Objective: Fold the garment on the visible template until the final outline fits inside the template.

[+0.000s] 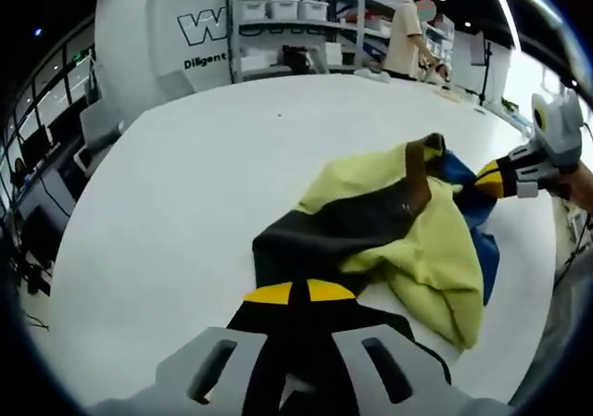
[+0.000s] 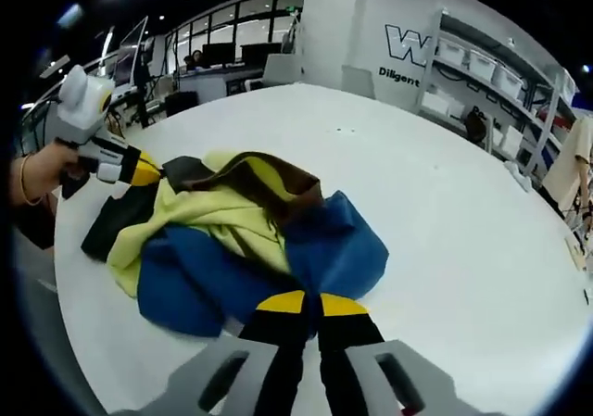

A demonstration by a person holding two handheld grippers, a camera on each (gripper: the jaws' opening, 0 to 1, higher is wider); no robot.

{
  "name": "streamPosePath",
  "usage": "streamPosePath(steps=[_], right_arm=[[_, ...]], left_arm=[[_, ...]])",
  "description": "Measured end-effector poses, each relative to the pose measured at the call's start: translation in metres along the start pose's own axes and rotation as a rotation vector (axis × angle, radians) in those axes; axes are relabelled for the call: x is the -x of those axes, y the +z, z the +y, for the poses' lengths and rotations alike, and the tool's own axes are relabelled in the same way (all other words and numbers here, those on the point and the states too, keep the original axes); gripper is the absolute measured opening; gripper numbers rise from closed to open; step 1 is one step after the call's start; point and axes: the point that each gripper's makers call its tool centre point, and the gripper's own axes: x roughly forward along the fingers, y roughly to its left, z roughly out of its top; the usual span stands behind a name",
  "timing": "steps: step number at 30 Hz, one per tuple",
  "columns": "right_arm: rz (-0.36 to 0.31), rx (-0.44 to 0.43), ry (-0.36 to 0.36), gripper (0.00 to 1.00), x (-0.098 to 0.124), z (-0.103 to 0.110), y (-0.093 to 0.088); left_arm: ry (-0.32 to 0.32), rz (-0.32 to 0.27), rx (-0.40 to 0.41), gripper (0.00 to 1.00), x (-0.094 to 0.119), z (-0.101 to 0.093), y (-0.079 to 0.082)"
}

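Observation:
A crumpled garment [image 1: 408, 240] in yellow, black, blue and brown panels lies on the white table [image 1: 204, 184]. In the left gripper view my left gripper [image 1: 298, 293] is shut on the garment's black part at the near edge. My right gripper [image 1: 491, 180] comes in from the right and pinches the blue part. In the right gripper view the garment [image 2: 232, 217] lies bunched, blue side nearest. My right gripper [image 2: 311, 303] is shut on the blue edge. Across the garment my left gripper [image 2: 146, 170] holds the black corner.
The table's [image 2: 463, 212] curved edge runs close behind both grippers. A hand [image 2: 37, 170] holds the left gripper. Shelves with white bins [image 1: 296, 18] and a person [image 1: 405, 36] stand beyond the far edge. Desks and chairs [image 2: 269, 69] stand farther off.

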Motion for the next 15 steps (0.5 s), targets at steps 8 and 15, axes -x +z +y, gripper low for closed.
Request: streamPosePath(steps=[8,15], right_arm=[[-0.018,0.016,-0.033,0.0,0.012,-0.011,0.008],[-0.06,-0.022,-0.069,0.0,0.028,-0.03,0.025]], left_arm=[[0.012,-0.018,0.028,0.0,0.008,0.008,0.006],[0.027,-0.061,0.06,0.0,0.021,0.017,0.018]])
